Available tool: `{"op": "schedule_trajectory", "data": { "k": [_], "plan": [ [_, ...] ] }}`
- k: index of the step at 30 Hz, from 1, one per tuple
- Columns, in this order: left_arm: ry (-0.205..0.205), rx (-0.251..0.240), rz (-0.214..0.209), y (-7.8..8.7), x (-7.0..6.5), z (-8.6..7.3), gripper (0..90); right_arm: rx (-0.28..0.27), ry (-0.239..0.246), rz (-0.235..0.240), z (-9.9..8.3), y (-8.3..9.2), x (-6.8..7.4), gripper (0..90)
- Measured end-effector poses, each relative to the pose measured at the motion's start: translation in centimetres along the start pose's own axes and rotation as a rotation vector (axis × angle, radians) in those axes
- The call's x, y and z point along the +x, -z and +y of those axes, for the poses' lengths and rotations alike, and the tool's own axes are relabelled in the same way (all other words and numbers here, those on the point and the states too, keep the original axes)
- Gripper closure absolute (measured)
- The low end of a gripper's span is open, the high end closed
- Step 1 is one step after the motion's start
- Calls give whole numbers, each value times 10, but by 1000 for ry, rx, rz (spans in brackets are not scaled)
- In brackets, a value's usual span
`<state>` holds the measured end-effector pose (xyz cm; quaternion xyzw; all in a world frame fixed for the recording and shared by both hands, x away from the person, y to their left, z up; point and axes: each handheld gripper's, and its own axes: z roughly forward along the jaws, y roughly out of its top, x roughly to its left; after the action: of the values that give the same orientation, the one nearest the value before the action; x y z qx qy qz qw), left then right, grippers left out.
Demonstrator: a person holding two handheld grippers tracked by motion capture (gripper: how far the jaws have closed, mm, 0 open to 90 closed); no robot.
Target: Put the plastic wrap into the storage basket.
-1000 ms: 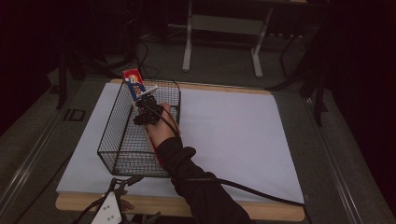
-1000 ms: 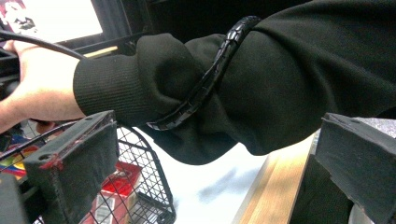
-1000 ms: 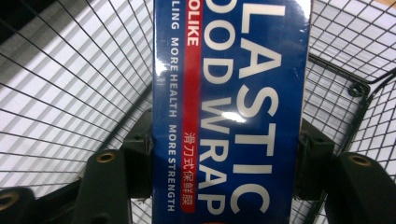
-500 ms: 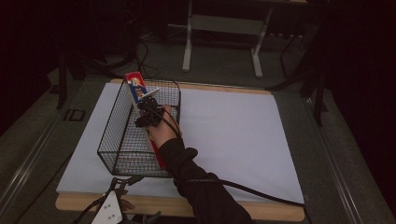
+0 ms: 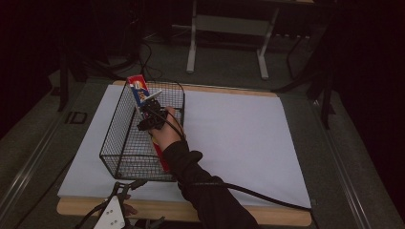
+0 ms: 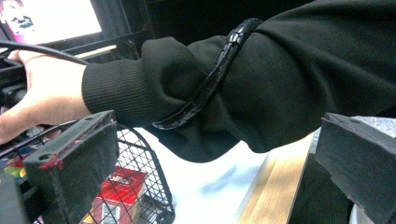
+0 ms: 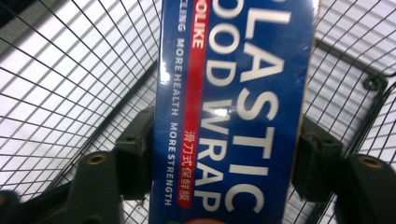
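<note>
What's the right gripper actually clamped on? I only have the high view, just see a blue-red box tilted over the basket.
Observer: A plastic wrap box; the right gripper view reads "PLASTIC FOOD WRAP" on its blue face, a jaw against each long side.
Operator: Anything else in the basket?
Observer: Yes, the left gripper view shows a red box behind the wire basket mesh, low down.
Operator: Left gripper busy?
Observer: No, its jaws stand apart with nothing between them, near the table's front edge.
</note>
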<state>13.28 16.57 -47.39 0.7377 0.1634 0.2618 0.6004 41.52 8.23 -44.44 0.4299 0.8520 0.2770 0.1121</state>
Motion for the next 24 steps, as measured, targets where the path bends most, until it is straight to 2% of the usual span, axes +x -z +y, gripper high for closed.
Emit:
{"op": "schedule_trajectory", "data": {
  "k": [2,4,7,10,16,21,24],
  "plan": [
    [1,2,0,0,0,0,1,-32,5,11,1,7,-2,273],
    [1,2,0,0,0,0,1,-62,18,25,3,16,-3,201],
    [0,4,0,-1,0,0,1,-95,46,76,5,30,-6,131],
    [1,6,0,-1,0,0,1,-125,122,68,5,44,-10,130],
    [1,8,-1,-2,0,0,1,-168,196,69,-1,70,-19,115],
    [1,13,-4,-3,-1,-1,1,-188,193,64,-11,88,-36,116],
    [-1,14,-4,-4,-1,0,1,-200,194,38,-16,96,-45,125]
  ]
}}
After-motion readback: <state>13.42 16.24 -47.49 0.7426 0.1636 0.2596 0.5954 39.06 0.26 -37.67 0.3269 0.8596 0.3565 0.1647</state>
